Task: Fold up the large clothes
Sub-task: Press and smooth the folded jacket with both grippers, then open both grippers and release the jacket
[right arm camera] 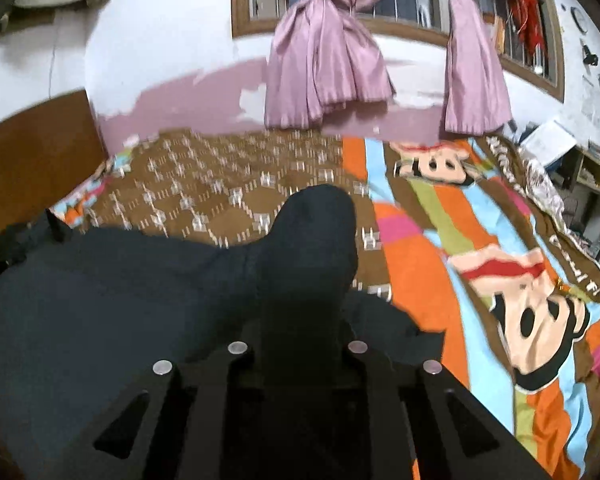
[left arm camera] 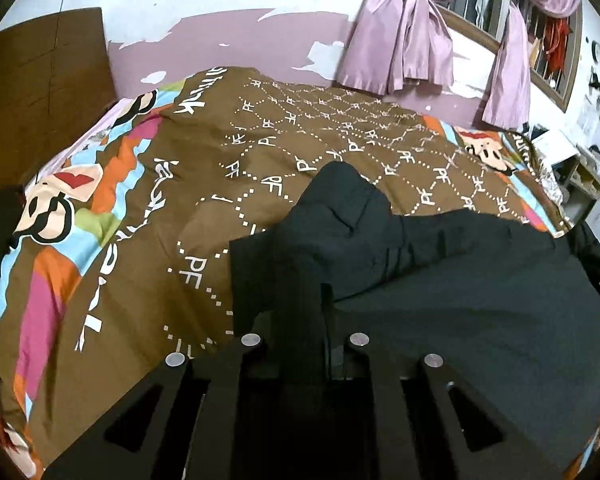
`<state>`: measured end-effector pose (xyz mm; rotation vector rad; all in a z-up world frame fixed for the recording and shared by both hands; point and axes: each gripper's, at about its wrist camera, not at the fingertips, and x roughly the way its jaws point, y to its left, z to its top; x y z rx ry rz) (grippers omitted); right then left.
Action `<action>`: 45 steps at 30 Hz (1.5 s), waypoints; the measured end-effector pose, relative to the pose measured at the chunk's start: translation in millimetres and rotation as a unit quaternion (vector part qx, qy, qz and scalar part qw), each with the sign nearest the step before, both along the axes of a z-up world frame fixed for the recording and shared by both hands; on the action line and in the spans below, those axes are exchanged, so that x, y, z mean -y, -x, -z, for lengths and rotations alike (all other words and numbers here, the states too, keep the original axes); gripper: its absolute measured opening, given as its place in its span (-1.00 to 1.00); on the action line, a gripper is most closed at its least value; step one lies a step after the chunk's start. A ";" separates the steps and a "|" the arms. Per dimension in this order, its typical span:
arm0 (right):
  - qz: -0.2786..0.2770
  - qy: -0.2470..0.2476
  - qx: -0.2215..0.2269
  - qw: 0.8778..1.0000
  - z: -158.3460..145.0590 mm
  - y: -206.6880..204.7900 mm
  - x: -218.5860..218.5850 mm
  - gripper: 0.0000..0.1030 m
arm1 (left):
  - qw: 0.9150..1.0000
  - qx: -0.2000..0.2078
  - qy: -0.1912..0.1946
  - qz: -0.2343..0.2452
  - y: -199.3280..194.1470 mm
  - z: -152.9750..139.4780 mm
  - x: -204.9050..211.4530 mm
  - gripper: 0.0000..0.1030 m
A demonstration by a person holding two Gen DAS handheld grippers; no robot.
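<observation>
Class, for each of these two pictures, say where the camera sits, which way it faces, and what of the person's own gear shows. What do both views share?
Left wrist: sits on the left hand-held gripper, looks down over the black garment toward the window; only its fingers show.
Right wrist: sits on the right hand-held gripper, same direction; fingers nipping the garment.
Shared: garment, patterned bedcover, pink curtains.

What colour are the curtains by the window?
The curtains are pinkish purple, plain and shiny. The right wrist view shows them best.
</observation>
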<state>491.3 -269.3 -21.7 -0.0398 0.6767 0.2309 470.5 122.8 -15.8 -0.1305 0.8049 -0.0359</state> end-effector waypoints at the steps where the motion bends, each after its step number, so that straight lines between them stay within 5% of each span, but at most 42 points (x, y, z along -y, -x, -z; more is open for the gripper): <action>1: 0.003 -0.001 -0.004 1.000 3.9 -1.3 0.7 -0.64 | 1.000 0.000 -0.001 -0.001 -0.1 1.0 -0.2 -0.78; 26: 0.014 -0.017 -0.007 1.000 13.0 6.7 11.9 -0.39 | 1.000 -0.005 0.003 -0.006 5.3 5.7 -1.0 -0.50; 30: 0.024 -0.019 0.002 1.000 10.4 10.3 15.1 0.18 | 1.000 -0.005 0.005 -0.020 8.5 5.1 -2.5 -0.25; 33: 0.029 -0.028 0.016 0.999 3.4 15.4 18.5 0.50 | 0.999 -0.001 0.012 -0.044 12.2 1.8 -5.6 0.16; 37: 0.047 -0.036 0.039 0.998 -9.4 23.7 21.1 0.74 | 0.997 0.020 0.037 -0.068 19.2 -9.5 -8.9 0.47; 40: 0.052 -0.040 0.076 0.995 -24.6 36.8 17.4 0.86 | 0.995 0.061 0.034 -0.067 29.1 -25.0 -2.6 0.50; 45: -0.001 -0.045 0.109 0.993 -46.4 58.6 -5.9 0.90 | 0.992 0.129 -0.001 -0.004 52.6 -51.9 29.8 0.54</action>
